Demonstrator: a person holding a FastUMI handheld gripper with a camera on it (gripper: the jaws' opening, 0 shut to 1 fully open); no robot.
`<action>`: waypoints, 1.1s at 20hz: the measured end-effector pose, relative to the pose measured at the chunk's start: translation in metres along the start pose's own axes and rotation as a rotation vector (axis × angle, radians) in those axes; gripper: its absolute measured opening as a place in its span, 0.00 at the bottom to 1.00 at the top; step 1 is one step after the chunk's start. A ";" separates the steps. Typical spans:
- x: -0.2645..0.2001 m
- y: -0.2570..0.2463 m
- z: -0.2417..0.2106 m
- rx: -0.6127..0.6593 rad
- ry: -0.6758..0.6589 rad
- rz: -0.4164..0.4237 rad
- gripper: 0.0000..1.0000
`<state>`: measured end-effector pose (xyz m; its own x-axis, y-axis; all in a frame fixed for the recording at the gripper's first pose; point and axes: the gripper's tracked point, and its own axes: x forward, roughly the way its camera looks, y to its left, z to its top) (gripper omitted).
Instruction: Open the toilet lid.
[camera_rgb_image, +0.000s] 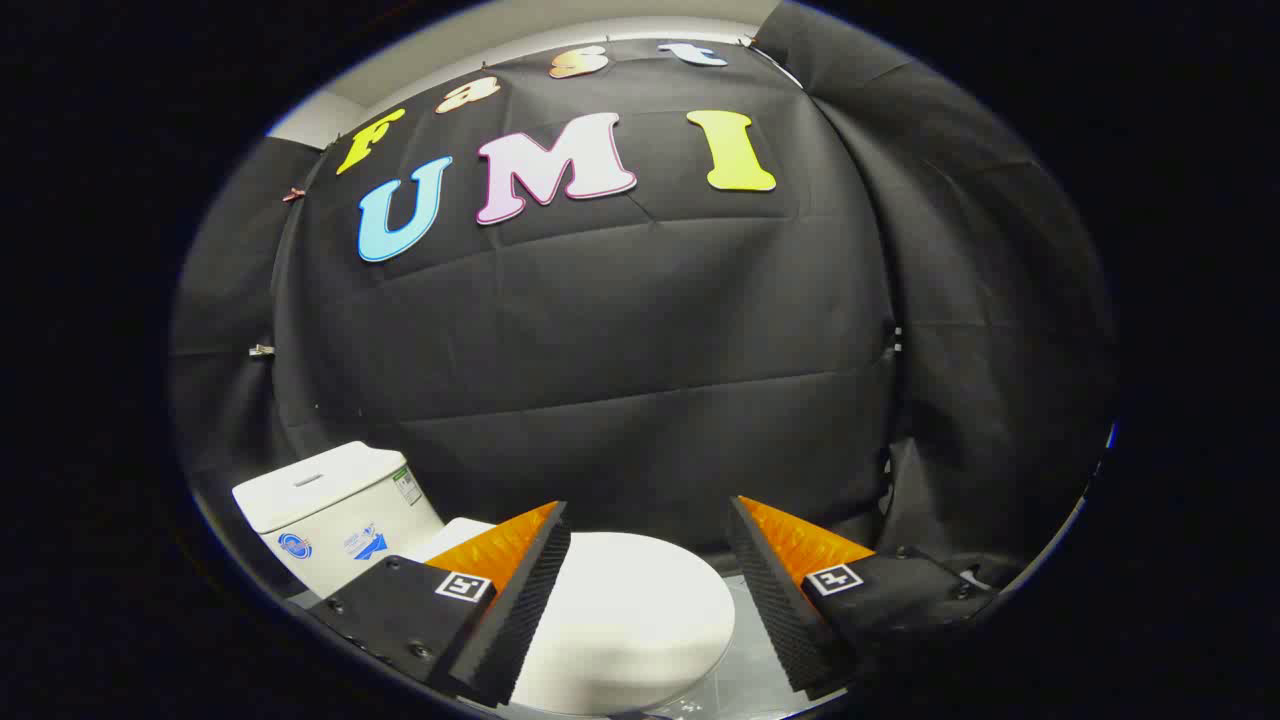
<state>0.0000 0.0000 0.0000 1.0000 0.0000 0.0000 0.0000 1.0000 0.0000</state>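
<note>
A white toilet sits low in front of me, its lid lying flat and closed over the bowl. The white tank stands behind it on the left, with stickers on its side. My gripper hovers above the lid, open, with a wide gap between the fingers and nothing in it. The left finger hangs over the lid's tank-side part, and the right finger is past the lid's rounded front rim. The fingers stay clear of the lid.
Black cloth walls close the booth behind and to the right of the toilet. A pale grey floor shows beside the bowl, under the right finger. Small clips hold the cloth at the left.
</note>
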 end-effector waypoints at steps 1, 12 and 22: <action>0.001 0.000 0.000 0.003 0.000 0.000 0.98; 0.002 -0.001 -0.001 0.016 0.005 0.003 0.98; 0.003 0.000 -0.003 0.015 0.007 0.006 0.98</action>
<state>0.0027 0.0001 -0.0028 1.0000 0.0059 -0.0072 -0.0058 0.9999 0.0152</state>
